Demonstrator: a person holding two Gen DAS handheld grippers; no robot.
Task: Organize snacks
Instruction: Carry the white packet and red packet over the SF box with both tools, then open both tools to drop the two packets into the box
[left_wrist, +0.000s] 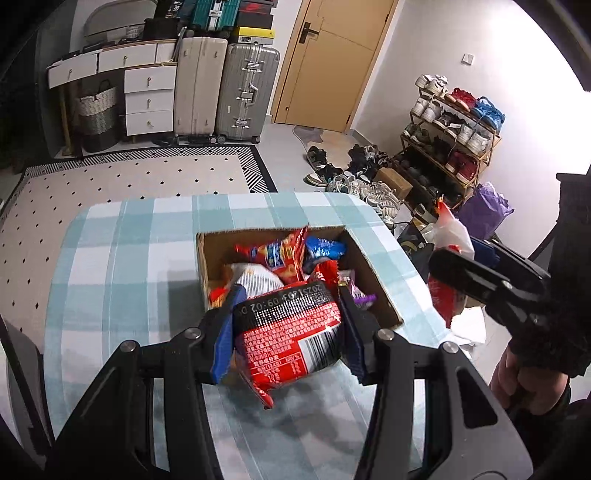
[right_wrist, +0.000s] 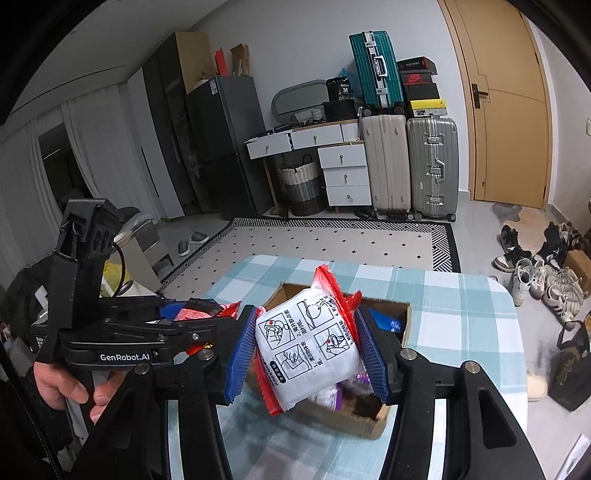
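So right now I've got a snack in each hand. My left gripper (left_wrist: 288, 328) is pinching a red packet (left_wrist: 291, 332) by its sides, and my right gripper (right_wrist: 306, 347) is clamped on a white pouch with red edges (right_wrist: 310, 343). Both hang above the cardboard box (left_wrist: 373, 280) on the checkered table (left_wrist: 122, 266), which already has a pile of other snacks (left_wrist: 284, 254) inside. My guess is these two get sorted somewhere else, so the trick is lifting clear of the box walls before swinging sideways. Those pouches are puffy and slick, so I'd keep the squeeze steady and not tilt much, or they'll slide out.
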